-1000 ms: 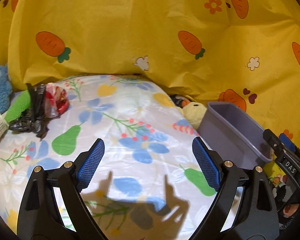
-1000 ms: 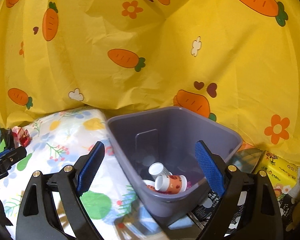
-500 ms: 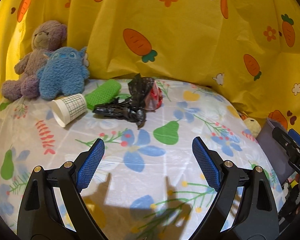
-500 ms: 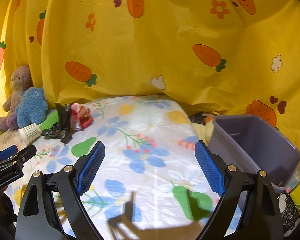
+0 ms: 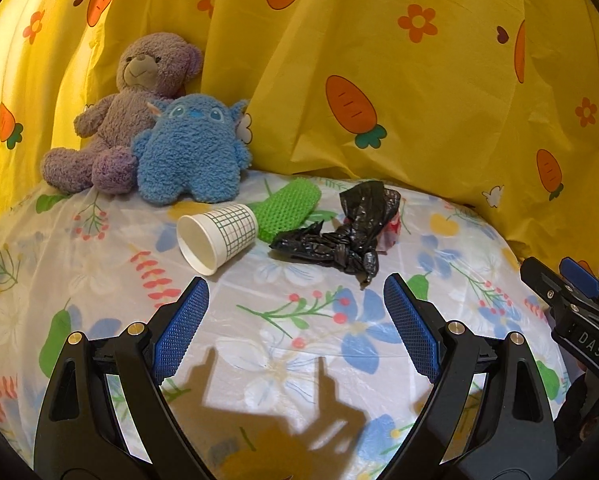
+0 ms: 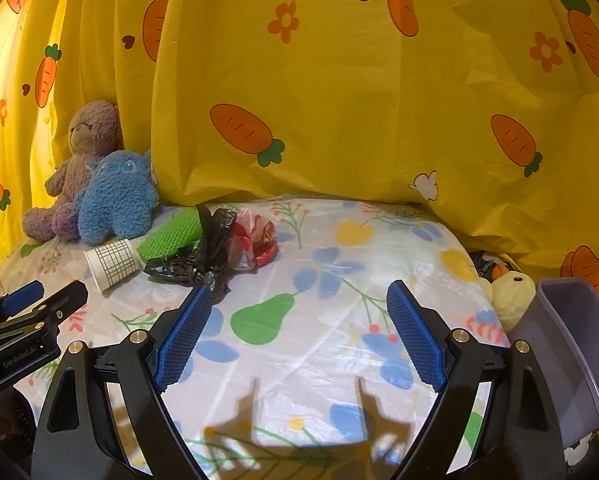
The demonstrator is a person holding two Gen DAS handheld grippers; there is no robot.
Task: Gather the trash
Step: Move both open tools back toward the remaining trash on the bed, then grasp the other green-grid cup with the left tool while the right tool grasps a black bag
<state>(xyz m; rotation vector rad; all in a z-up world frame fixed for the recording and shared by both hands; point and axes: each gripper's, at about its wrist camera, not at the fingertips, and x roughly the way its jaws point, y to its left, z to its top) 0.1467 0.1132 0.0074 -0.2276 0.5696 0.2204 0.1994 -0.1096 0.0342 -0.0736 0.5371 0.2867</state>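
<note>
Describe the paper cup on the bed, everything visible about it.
The paper cup is white with a green grid print and looks like thin paper. It lies on its side on the floral sheet, its open, empty mouth toward the left gripper's camera. Its base end touches or overlaps the green textured item. Neither gripper touches it.

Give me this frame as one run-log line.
left gripper: open, empty | right gripper: open, empty | cup, black bag: on bed, untouched | bin: right edge
</note>
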